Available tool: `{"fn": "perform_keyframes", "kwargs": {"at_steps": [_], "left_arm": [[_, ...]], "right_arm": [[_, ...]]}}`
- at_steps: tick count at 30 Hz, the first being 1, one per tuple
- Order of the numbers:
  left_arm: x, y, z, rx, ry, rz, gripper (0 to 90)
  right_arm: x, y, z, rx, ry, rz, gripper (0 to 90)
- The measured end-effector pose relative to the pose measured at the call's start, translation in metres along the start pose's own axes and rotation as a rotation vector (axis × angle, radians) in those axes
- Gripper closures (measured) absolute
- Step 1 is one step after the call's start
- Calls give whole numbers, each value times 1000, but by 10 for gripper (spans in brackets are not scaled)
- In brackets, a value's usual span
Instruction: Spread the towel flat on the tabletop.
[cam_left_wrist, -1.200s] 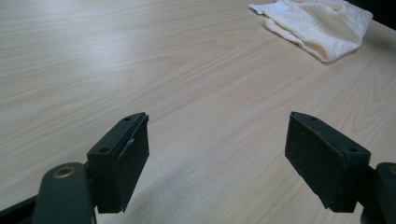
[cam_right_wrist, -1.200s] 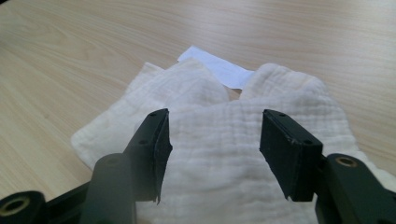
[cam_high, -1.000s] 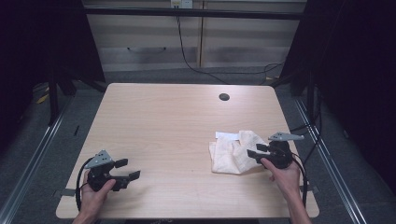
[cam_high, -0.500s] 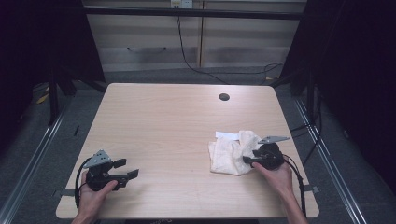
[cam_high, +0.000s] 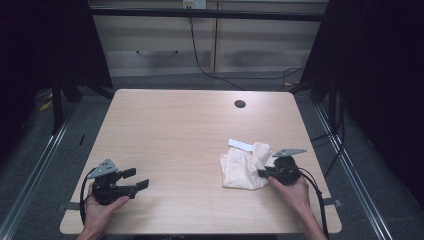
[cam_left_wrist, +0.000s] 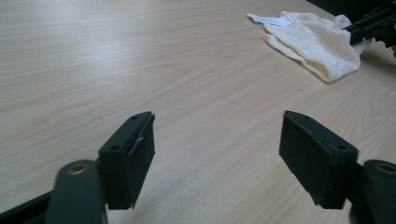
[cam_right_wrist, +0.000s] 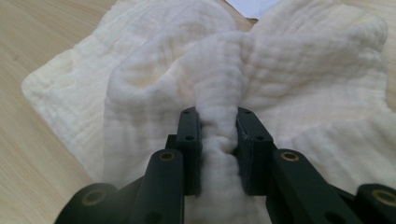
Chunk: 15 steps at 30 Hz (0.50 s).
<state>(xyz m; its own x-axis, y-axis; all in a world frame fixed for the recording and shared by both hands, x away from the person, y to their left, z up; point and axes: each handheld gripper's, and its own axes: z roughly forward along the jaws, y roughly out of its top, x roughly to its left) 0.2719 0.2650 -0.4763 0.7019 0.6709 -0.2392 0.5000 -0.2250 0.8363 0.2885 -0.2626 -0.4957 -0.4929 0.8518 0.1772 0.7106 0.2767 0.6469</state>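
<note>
My right hand-held gripper (cam_right_wrist: 218, 140) has just been closing and now pinches a fold of the cream cloth (cam_right_wrist: 196, 84), ready to lift, while my left hand-held gripper (cam_left_wrist: 217, 154) waits well apart, open.

Looks like a lab or test cell, not a home. 1 light wood-laminate office table (cam_high: 195, 140) with a cable grommet hole (cam_high: 240, 104) near its far edge, set on grey carpet (cam_high: 45, 165). Metal floor rails (cam_high: 42, 160) run along both sides of the table, with dark frame posts (cam_high: 56, 100) standing on them. Black curtains (cam_high: 380, 75) close off both sides, so the lit area is boxed in like a recording booth. Behind the table, pale wood cabinet fronts (cam_high: 160, 47) with a wall outlet (cam_high: 194, 3) above and a black cable (cam_high: 200, 55) trailing down to the floor. The tabletop is almost bare.
</note>
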Motion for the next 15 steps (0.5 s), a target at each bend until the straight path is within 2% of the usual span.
{"fn": "perform_keyframes", "kwargs": {"at_steps": [2,3,5,6,10,12,15], "left_arm": [[-3,0,-2,-39,-32,35,452],[-3,0,-3,-53,-54,43,452],[-6,1,-4,-63,-54,54,486],[-6,1,-4,-61,-54,63,486],[-3,0,-3,-61,-60,29,482],[-3,1,-4,-83,-84,14,468],[-1,2,-5,-36,-52,14,452]], "right_arm": [[6,1,2,0,9,-6,736],[6,1,2,0,9,-6,736],[12,2,5,-2,5,-28,736],[12,2,5,-2,5,-28,736],[24,5,10,9,17,-59,736],[26,6,11,8,24,-61,736],[33,7,14,13,40,-68,738]]}}
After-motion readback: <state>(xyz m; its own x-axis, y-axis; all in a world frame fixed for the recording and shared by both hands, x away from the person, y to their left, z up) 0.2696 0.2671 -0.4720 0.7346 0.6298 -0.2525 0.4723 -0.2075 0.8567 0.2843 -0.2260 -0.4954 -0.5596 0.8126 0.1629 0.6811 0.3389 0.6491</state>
